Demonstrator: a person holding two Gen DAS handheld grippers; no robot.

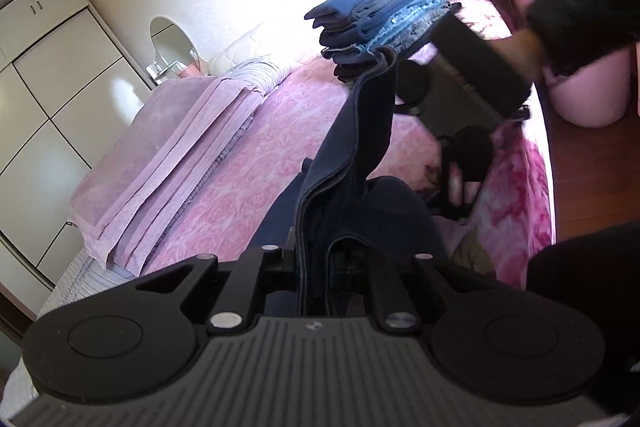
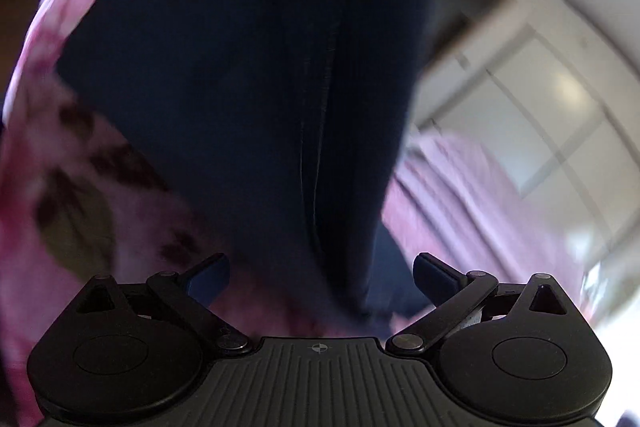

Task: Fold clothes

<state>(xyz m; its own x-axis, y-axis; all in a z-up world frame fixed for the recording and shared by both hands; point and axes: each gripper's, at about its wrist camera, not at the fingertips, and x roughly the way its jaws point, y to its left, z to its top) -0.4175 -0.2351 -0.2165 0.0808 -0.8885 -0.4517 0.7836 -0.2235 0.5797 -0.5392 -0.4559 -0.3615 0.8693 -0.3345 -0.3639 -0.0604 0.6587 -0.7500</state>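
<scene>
A dark navy garment (image 1: 352, 147), apparently trousers, hangs in a long doubled strip above the pink flowered bedspread (image 1: 240, 167). My left gripper (image 1: 316, 255) is shut on its near end, and the cloth rises away from the jaws. My right gripper (image 1: 424, 123) shows blurred at the right, in a hand with a dark sleeve, just beside the strip. In the right wrist view the right gripper (image 2: 322, 273) is open with its fingers spread wide. The navy garment (image 2: 248, 67) fills the view ahead and tapers down between the fingers without touching the pads.
A stack of folded blue clothes (image 1: 380, 7) sits at the far side of the bed. A folded lilac blanket (image 1: 168, 155) lies to the left. Past the bed's right edge are a pink bin (image 1: 588, 95) and wooden floor (image 1: 592, 187). A white wardrobe (image 1: 48, 87) lines the left wall.
</scene>
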